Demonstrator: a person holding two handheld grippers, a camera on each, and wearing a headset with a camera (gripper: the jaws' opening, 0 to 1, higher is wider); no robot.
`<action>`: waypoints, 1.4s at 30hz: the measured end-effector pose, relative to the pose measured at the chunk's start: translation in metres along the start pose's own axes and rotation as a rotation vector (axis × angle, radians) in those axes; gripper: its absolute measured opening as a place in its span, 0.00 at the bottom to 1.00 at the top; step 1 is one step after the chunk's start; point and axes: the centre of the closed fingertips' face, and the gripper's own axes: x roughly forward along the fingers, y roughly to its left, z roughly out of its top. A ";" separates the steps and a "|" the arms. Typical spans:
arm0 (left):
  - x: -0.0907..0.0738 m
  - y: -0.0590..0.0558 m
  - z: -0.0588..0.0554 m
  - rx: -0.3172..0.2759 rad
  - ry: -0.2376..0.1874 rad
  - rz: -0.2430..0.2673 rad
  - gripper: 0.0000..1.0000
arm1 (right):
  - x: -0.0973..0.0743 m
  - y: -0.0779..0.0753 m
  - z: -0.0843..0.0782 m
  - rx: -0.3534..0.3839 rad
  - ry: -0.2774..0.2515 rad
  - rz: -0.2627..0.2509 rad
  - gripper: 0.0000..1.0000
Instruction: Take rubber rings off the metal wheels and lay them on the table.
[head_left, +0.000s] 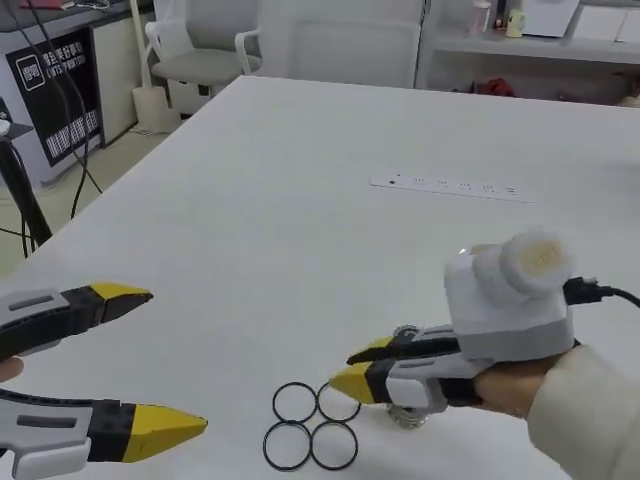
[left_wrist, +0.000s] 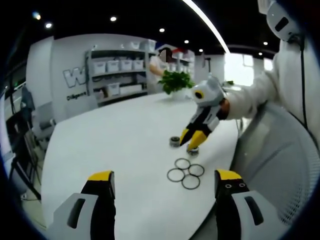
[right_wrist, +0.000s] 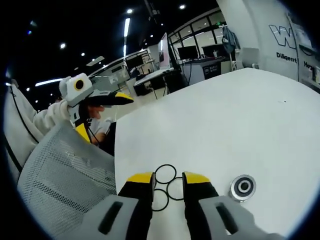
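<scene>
we see the r gripper (head_left: 342, 369) nearest the work: jaws a narrow gap apart, holding nothing, tips just by the four rubber rings (head_left: 310, 425) lying flat on the table (head_left: 300, 200). a metal wheel (right_wrist: 243, 186) sits just right of it, axis upright. l gripper (head_left: 178, 360) is wide open, empty, well off left.

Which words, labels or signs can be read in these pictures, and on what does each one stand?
"W": a large letter, cut off after it, on the white wall in both gripper views.
"Diligent": small print under that letter on the same wall; the rest of the line is too blurred to read.
Black banner beside the table, head view: white characters and code patterns, too small to read.
Power strip: no readable marking.
</scene>
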 end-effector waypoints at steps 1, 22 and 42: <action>0.000 0.000 0.000 0.001 0.000 0.000 0.83 | -0.005 -0.002 0.004 -0.001 -0.012 -0.007 0.22; 0.010 -0.003 -0.003 -0.002 0.015 -0.023 0.84 | -0.089 -0.013 0.005 -0.064 -0.112 -0.107 0.54; 0.015 -0.001 -0.023 -0.045 0.050 -0.034 1.00 | -0.129 -0.006 -0.051 -0.021 -0.088 -0.183 0.85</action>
